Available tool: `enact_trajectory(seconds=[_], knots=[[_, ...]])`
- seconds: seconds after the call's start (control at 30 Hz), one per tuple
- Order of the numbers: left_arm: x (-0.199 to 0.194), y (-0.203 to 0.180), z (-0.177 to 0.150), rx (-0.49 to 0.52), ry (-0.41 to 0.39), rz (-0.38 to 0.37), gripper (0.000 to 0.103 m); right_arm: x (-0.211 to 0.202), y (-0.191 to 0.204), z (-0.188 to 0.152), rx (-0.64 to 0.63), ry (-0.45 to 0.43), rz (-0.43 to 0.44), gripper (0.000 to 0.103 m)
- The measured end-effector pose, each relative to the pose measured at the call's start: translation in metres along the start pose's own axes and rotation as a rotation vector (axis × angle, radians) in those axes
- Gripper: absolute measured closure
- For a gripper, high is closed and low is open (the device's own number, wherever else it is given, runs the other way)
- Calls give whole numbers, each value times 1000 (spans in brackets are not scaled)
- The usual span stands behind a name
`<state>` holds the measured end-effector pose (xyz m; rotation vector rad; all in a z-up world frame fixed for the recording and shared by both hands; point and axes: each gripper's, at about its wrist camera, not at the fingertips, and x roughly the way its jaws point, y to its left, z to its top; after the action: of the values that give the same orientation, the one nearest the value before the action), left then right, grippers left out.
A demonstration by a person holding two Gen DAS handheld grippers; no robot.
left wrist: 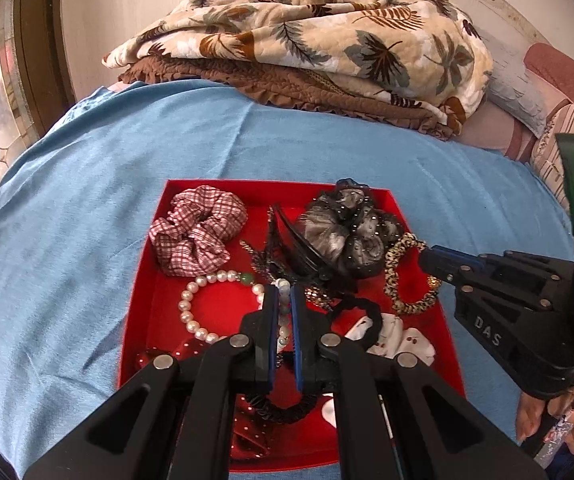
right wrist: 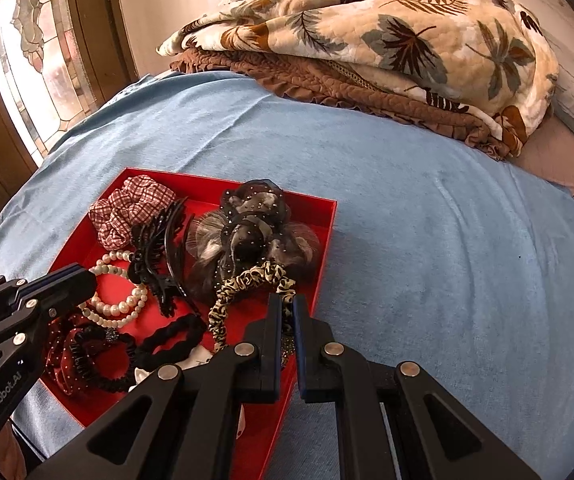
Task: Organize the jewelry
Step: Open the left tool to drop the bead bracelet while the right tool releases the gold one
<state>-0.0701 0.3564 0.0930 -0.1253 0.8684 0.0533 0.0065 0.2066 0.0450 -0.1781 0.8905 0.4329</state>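
Left gripper (left wrist: 285, 300) is closed on the pearl bracelet (left wrist: 191, 316) at frame centre, loop trailing left inside the red tray (left wrist: 147, 312). Right gripper (right wrist: 286, 312) is pinched on the leopard scrunchie (right wrist: 247, 280), loop extending upper left.

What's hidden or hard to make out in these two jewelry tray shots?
- Left wrist view: the left gripper covers part of the pearl bracelet.
- Right wrist view: the right gripper covers the red tray near corner; whether it pinches the leopard scrunchie is unclear.
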Motion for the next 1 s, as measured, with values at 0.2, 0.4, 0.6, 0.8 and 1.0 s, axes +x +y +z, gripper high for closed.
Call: enact_trajectory(seconds=[0.2,0.4,0.6,0.8,1.0], knots=[[6,-6,-3,8,31,-35,97,2,-3,-2,11,11,7,97],[13,-12,-8,25,75,-45,97,7,-1,-4,11,26,23,97],[20,-7,-10,14,101,-23,97,12,-1,-5,15,38,31,97],[25,-7,-13,11,122,-12,97,21,-4,-4,27,62,44,97],[33,-9,-17,21,160,16,97,24,0,-7,19,79,62,96]])
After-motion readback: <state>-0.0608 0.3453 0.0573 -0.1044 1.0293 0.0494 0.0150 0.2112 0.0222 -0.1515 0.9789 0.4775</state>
